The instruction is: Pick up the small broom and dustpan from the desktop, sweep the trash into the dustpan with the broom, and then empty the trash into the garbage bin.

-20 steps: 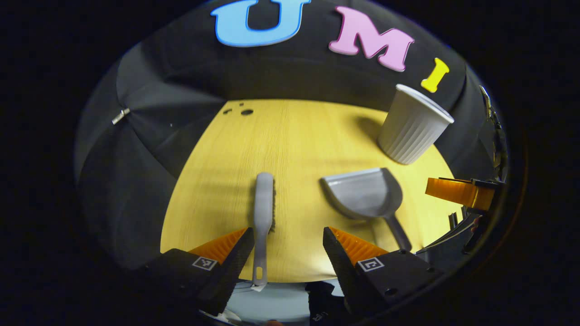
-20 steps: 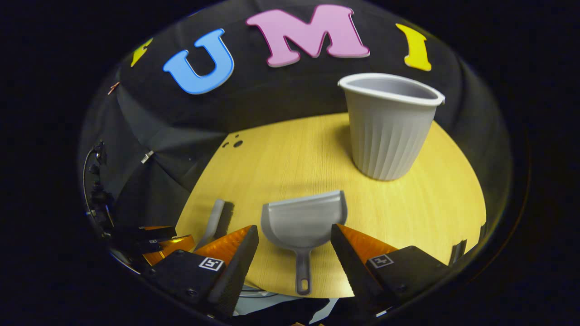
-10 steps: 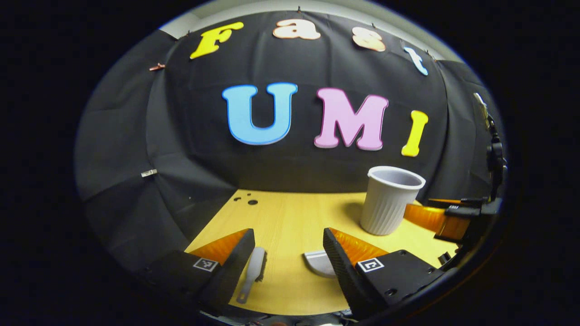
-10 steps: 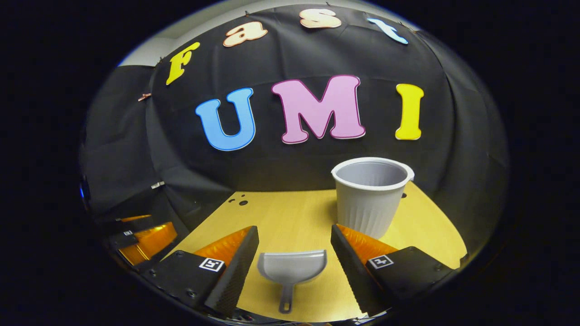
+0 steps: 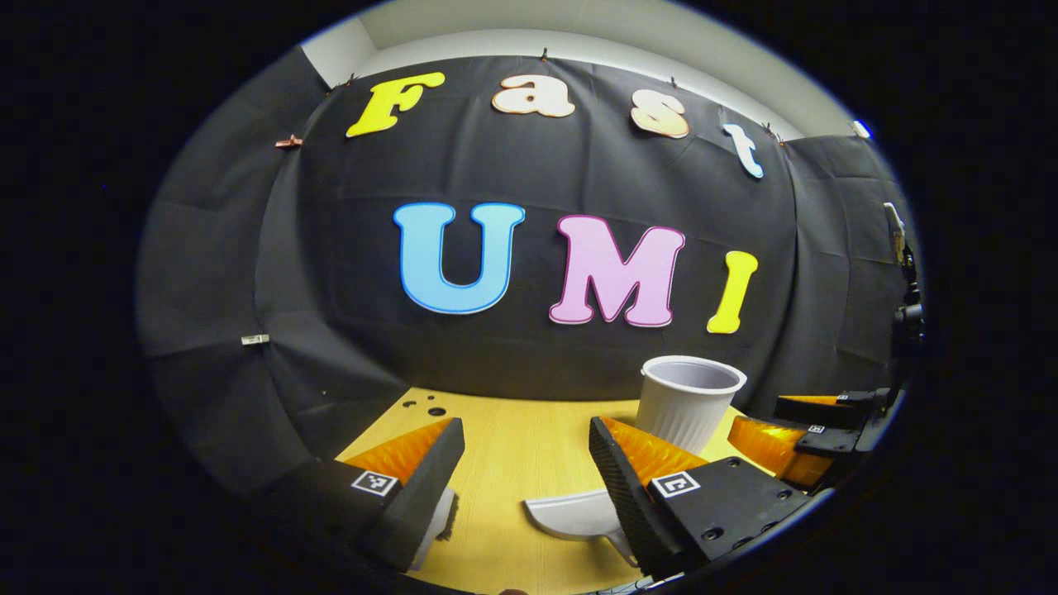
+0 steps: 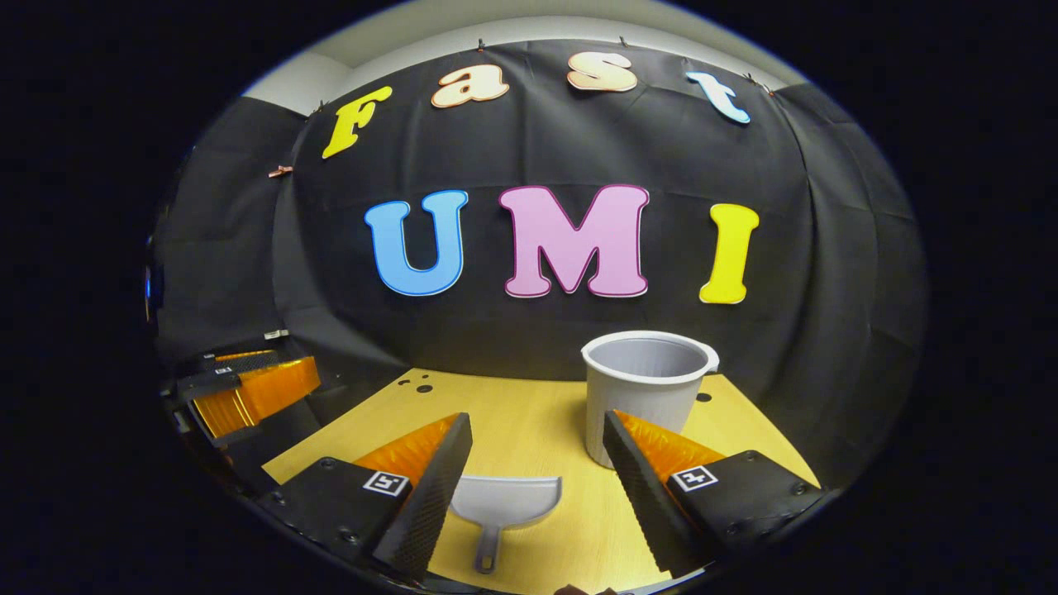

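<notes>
Black cloth backs a yellow wooden desk [image 6: 529,413]. A pale grey dustpan [image 6: 506,502] lies flat near its front edge, handle toward us; the small broom [image 5: 436,516] lies to its left, and the ribbed grey garbage bin [image 6: 645,388] stands upright behind. The left hand-held gripper [image 5: 526,459] and right hand-held gripper [image 6: 537,454] hover spread wide, empty.

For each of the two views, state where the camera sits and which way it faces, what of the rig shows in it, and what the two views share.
Left gripper view: rides on the left gripper, looks forward over the desktop to the booth wall; its own open fingers at the bottom, the broom beside one, the right gripper farther right.
Right gripper view: rides on the right gripper, facing likewise; open fingers flank the dustpan.
Shared: dustpan, garbage bin, desktop.
</notes>
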Demonstrator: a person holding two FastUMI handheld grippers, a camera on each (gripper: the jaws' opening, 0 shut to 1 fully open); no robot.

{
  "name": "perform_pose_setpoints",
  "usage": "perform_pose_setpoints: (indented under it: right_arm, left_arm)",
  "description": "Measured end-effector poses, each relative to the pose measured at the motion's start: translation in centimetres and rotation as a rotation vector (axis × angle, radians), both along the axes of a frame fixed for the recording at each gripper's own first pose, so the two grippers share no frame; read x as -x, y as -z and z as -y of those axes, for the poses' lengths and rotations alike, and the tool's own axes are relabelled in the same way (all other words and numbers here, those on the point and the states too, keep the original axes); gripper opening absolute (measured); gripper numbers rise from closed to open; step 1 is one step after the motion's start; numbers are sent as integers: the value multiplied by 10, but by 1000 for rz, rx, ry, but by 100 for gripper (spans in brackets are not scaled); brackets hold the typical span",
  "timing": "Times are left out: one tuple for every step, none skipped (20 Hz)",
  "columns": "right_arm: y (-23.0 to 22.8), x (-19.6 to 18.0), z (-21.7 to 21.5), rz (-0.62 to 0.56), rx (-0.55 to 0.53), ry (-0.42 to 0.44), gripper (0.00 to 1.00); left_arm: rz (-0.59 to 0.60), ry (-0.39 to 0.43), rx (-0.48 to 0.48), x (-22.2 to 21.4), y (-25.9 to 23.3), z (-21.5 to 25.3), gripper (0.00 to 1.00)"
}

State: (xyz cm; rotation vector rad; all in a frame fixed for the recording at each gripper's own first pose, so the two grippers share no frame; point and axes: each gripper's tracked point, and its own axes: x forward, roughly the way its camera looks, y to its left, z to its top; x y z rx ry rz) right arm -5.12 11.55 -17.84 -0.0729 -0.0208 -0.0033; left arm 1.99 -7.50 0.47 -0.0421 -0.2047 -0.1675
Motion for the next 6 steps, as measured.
perform_pose_setpoints:
  right_arm:
    - [-4,-3,1,5,4,8,99]
    - [-8,-4,0,9,6,12,99]
    - [-12,-6,1,15,10,18,99]
    - [-13,-7,3,17,15,22,99]
    - [-16,-9,2,21,21,18,99]
    - [-21,-14,0,24,28,11,99]
  left_arm:
    - [17,6,-7,0,-5,1,96]
    - [30,14,-17,0,-12,3,96]
    - [44,16,-28,-2,-18,6,96]
    - [61,13,-42,-4,-24,5,95]
    - [74,2,-57,-4,-29,3,96]
    - [86,-8,-69,-6,-34,0,96]
